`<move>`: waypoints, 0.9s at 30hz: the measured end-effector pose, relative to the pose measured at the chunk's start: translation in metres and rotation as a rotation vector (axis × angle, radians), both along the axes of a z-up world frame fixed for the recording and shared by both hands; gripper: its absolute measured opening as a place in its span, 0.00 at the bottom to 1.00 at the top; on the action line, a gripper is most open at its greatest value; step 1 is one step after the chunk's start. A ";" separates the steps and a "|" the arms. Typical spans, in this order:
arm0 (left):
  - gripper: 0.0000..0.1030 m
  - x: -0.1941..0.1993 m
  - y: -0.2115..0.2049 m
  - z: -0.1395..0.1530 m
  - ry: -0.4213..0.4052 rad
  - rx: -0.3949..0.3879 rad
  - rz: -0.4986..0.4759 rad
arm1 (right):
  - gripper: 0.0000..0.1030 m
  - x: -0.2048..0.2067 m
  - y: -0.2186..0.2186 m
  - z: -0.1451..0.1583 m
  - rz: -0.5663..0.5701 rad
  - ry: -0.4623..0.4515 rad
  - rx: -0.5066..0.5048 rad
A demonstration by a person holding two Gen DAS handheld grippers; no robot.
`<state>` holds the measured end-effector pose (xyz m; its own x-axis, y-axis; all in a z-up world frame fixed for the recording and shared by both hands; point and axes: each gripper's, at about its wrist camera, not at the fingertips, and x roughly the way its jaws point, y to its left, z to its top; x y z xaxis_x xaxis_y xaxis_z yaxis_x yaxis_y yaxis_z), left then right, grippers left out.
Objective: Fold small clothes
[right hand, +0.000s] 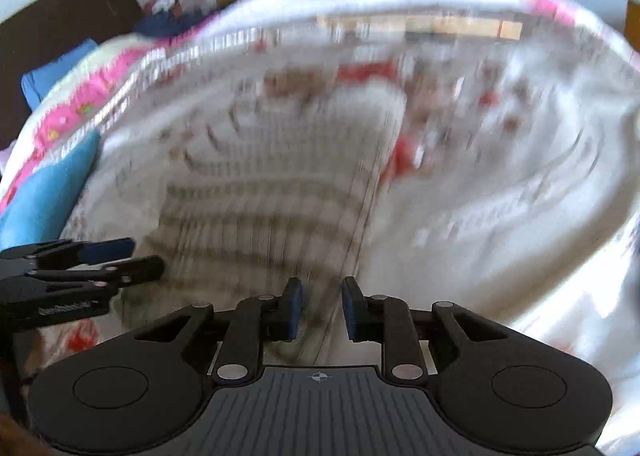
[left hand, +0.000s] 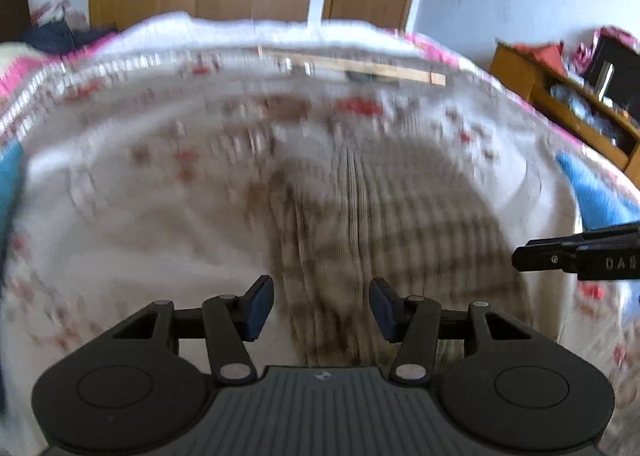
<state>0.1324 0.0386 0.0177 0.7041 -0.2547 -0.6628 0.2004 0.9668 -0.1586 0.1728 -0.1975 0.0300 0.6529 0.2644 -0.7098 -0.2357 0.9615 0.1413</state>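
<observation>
The striped garment (left hand: 360,224) lies spread, seemingly unfolded, mid-bed (left hand: 100,216); left gripper (left hand: 322,308) gapes, right gripper (right hand: 322,308) narrow, neither holding cloth.

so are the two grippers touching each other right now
Apart. The left wrist view shows the right gripper off to the side, with bedspread between it and the left gripper.
</observation>
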 end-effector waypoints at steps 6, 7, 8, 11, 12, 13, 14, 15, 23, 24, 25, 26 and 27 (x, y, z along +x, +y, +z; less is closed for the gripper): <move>0.60 0.061 -0.023 0.004 -0.029 0.012 0.046 | 0.23 0.038 0.023 -0.011 0.036 -0.056 0.079; 0.60 0.074 -0.025 -0.004 -0.007 0.022 0.062 | 0.23 0.045 0.029 -0.018 0.044 -0.048 0.074; 0.61 0.083 -0.025 -0.011 0.015 0.044 0.075 | 0.23 0.050 0.035 -0.024 0.053 -0.048 0.052; 0.67 0.088 -0.022 -0.027 0.050 0.053 0.097 | 0.23 0.058 0.043 -0.035 0.050 -0.040 0.047; 0.67 0.085 -0.021 -0.027 0.045 0.058 0.096 | 0.23 0.058 0.044 -0.035 0.053 -0.041 0.043; 0.67 0.082 -0.020 -0.026 0.043 0.061 0.098 | 0.23 0.057 0.043 -0.032 0.046 -0.036 0.052; 0.67 0.079 -0.020 -0.024 0.043 0.060 0.101 | 0.23 0.054 0.040 -0.028 0.034 -0.034 0.068; 0.67 0.074 -0.020 -0.021 0.044 0.059 0.106 | 0.23 0.046 0.036 -0.023 0.031 -0.045 0.076; 0.67 0.028 -0.026 -0.016 0.076 0.076 0.107 | 0.23 0.018 0.042 -0.050 0.021 0.118 0.113; 0.67 0.022 -0.027 -0.019 0.087 0.083 0.106 | 0.23 0.014 0.042 -0.053 0.004 0.120 0.118; 0.67 0.016 -0.027 -0.020 0.094 0.086 0.106 | 0.23 0.007 0.041 -0.050 -0.002 0.104 0.118; 0.67 0.010 -0.028 -0.021 0.099 0.086 0.105 | 0.24 0.001 0.041 -0.046 -0.007 0.092 0.125; 0.67 0.004 -0.028 -0.021 0.103 0.082 0.103 | 0.24 -0.005 0.039 -0.042 -0.007 0.087 0.146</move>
<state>0.1367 0.0102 -0.0032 0.6511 -0.1265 -0.7484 0.0863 0.9920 -0.0926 0.1673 -0.1581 -0.0116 0.5924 0.3646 -0.7184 -0.2101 0.9308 0.2992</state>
